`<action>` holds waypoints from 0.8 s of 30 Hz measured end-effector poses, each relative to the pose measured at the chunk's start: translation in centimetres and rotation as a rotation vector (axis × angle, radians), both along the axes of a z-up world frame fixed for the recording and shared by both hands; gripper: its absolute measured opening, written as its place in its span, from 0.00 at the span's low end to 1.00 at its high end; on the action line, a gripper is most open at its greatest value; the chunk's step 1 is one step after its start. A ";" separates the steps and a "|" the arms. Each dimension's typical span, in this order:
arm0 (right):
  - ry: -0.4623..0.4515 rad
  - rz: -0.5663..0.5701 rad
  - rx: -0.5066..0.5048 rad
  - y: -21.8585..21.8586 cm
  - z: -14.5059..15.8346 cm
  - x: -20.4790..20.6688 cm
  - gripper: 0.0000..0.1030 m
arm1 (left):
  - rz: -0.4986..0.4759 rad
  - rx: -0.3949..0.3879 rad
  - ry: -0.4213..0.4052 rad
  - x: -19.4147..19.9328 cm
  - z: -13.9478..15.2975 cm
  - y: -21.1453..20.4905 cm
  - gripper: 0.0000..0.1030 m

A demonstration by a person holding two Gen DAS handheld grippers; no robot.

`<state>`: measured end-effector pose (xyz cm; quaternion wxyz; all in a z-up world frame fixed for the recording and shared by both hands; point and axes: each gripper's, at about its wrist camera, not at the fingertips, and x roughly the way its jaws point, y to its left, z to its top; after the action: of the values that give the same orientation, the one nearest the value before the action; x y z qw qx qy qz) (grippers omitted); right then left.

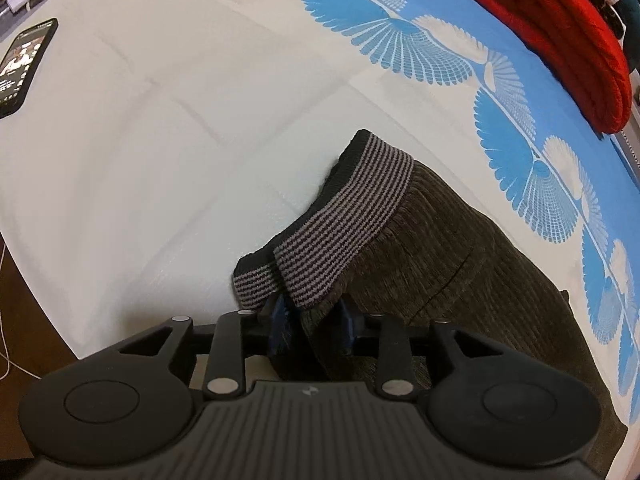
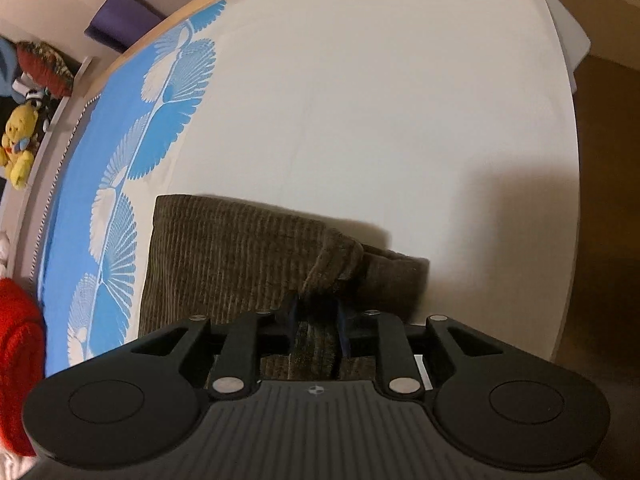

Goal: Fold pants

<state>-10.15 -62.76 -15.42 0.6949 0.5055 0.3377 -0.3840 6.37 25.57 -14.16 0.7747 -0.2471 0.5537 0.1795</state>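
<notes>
Those brown corduroy pants (image 2: 224, 264) lay on the white bedsheet (image 1: 160, 140), thick and floppy, probably easiest to take by hems or waistband. The left gripper (image 1: 310, 322) was pinched on the striped cuff (image 1: 340, 216), and the right gripper (image 2: 316, 316) was clamped on a bunched corduroy fold.

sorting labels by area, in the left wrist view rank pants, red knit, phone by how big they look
1. pants, held in the left gripper, though they lie nearest the camera, which inflates them
2. red knit, far off at the edge
3. phone, partly cut by the frame, clearly smallest
</notes>
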 end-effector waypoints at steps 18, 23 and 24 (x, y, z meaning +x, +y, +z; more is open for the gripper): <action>-0.039 0.038 -0.316 1.9 6.5 -0.4 0.07 | -0.115 0.043 -0.152 -2.4 4.2 -1.0 0.17; 0.236 0.000 -0.112 -0.1 1.6 -0.6 0.11 | -0.143 0.056 0.088 -2.3 0.6 -0.4 0.29; 0.261 0.008 -0.053 -0.4 0.3 -0.7 0.13 | -0.136 0.054 0.094 -2.4 0.5 -0.1 0.37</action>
<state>-10.80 -63.12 -15.09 0.6597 0.4315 0.4170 -0.4525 3.97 25.45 -13.68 0.7645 -0.1792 0.6001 0.1528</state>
